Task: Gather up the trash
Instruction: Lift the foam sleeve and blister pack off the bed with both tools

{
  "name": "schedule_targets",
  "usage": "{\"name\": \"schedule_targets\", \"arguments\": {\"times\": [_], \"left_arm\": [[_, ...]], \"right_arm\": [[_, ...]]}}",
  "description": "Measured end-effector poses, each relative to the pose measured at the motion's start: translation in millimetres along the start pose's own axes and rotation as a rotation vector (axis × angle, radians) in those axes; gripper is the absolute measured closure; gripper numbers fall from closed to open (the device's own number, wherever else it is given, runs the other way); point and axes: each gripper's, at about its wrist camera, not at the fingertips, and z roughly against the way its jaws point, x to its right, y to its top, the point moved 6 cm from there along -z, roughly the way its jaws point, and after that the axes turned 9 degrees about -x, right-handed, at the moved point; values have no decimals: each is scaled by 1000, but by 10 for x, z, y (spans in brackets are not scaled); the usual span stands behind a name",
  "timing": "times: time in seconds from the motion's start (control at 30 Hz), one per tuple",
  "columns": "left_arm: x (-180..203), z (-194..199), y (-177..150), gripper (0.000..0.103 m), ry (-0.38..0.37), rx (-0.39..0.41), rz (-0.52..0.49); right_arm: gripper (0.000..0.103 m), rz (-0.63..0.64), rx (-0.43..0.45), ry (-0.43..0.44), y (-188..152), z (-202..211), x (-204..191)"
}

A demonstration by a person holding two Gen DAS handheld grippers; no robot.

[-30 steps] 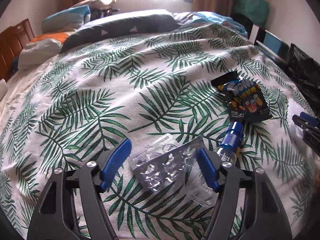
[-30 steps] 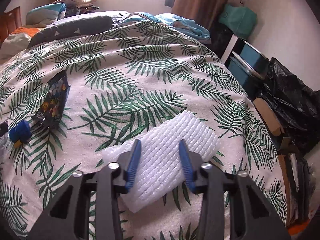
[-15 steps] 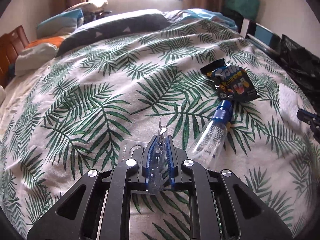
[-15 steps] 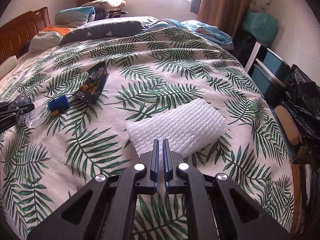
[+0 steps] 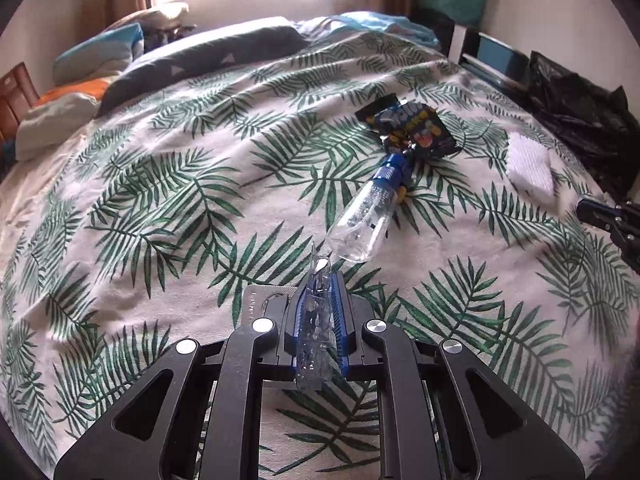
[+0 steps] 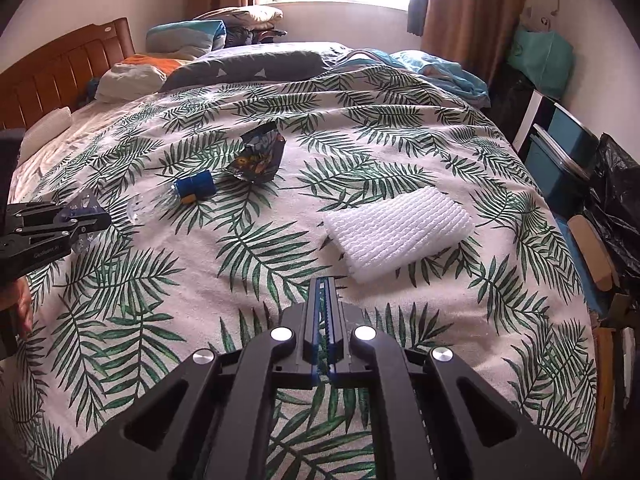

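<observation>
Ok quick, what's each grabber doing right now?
Left gripper: shut on the clear blister pack.
Right gripper: shut, holding nothing.

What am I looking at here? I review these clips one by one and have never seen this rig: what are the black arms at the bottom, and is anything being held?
There is no robot. A person carries a hand-held claw in each hand, each with a fisheye camera looking along its two fingers. The black arms at the bottom of each picture are that claw's own body.

The left-wrist picture shows the left claw shut on an empty clear pill blister pack.

The right-wrist picture shows the right claw shut on nothing.

On the leaf-print bedspread lie a clear bottle with a blue cap, a dark snack wrapper and a white foam sheet. A black bag sits beside the bed.
</observation>
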Motion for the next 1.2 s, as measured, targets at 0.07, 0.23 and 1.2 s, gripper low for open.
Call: {"name": "schedule_targets", "arguments": {"times": [0.07,0.23,1.2], "left_arm": [[10,21,-22,90,19,3,-7],[4,54,-39,90,22,20,14],[87,93,-217,90,3,16,11]], "right_arm": [[102,-9,-2,4,-16,9,35],[72,-134,-14,-5,54,-90,377],[91,-180,25,-26,151,-109,535]]}}
